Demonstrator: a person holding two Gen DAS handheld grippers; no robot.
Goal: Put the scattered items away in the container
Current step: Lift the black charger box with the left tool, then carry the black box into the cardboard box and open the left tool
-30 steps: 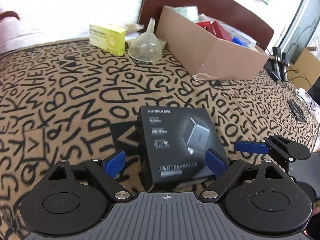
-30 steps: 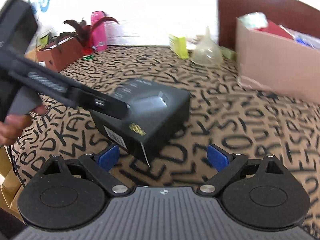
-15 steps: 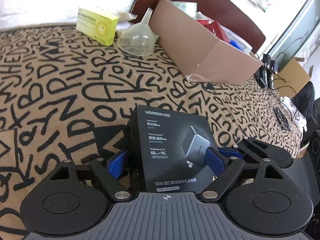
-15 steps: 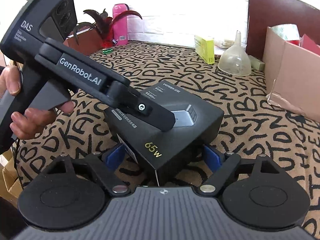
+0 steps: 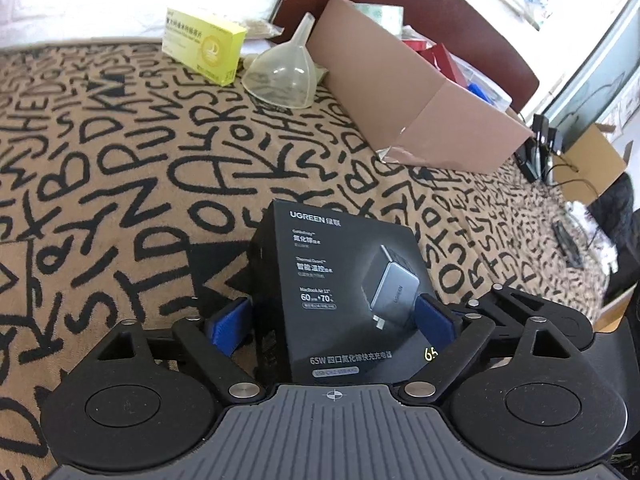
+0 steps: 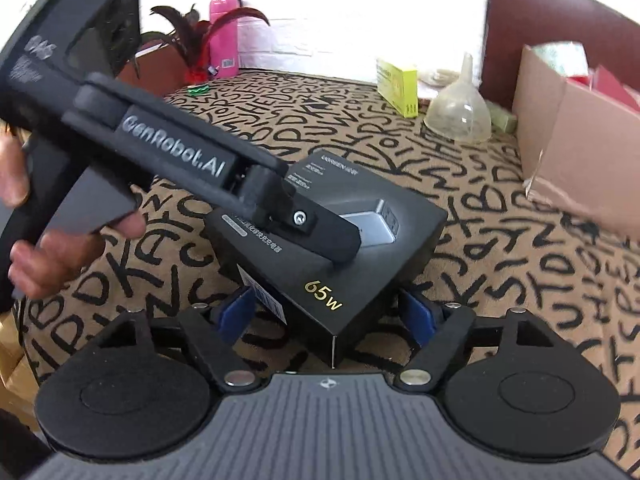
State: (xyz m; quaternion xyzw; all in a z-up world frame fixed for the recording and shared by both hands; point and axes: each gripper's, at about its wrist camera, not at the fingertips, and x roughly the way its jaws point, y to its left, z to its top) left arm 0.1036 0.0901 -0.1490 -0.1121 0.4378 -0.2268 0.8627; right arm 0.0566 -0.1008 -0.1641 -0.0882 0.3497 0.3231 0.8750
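The yellow box [image 5: 204,50] and funnel [image 5: 282,76] lay far left, untidied. The charger box [image 5: 348,300], near centre, was bracketed by both grippers' closing jaws, the left gripper [image 5: 334,320] apparently touching. The carton [image 5: 416,104], far right, was partly filled.

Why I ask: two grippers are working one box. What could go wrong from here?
1. The right gripper, its jaws just closing, straddles a corner of the black charger box rather than flat faces, so the box could twist or slip out.
2. The left gripper, also just closing, has its pads on the same box's sides. The two grips may pull against each other.
3. The funnel stands close by the cardboard box. A low carry could knock it.
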